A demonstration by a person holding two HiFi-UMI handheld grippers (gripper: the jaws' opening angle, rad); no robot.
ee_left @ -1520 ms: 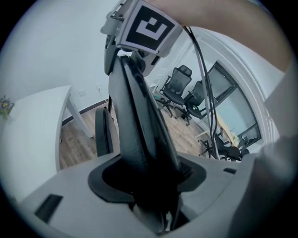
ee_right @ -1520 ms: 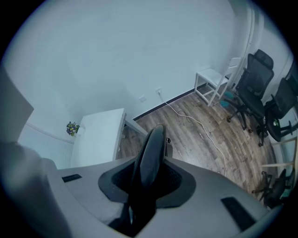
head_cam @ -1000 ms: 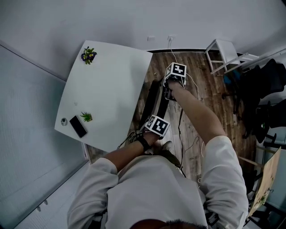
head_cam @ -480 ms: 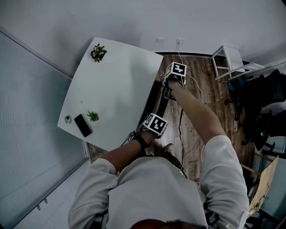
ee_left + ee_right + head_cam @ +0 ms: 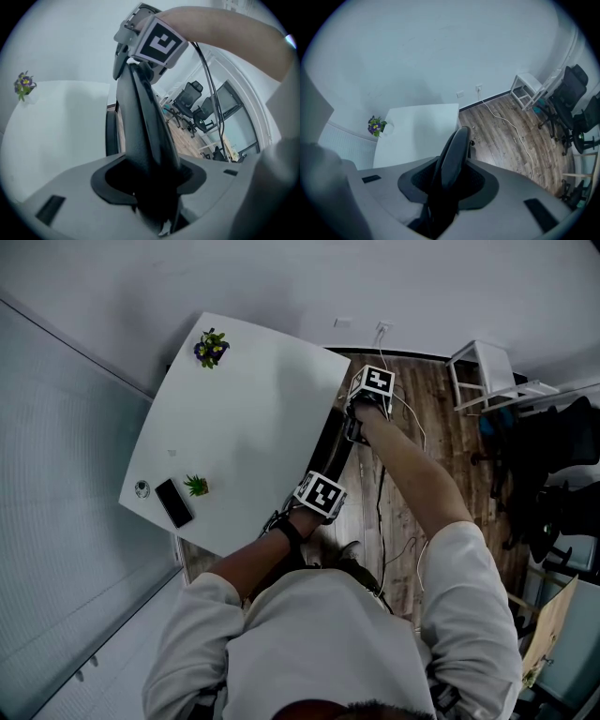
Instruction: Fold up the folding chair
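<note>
Judged nearly done: folding chair (image 5: 330, 448) collapsed into thin black slab, held on edge over wood-plank floor (image 5: 441, 427), just right of white surface (image 5: 244, 418). Clamped at near end in left hand-held gripper (image 5: 152, 187), at far end in right hand-held gripper (image 5: 440, 187), jaws there just eased wider, rim between them. Left, probably: stowing or leaning it. Smooth matte shell, rounded rim
</note>
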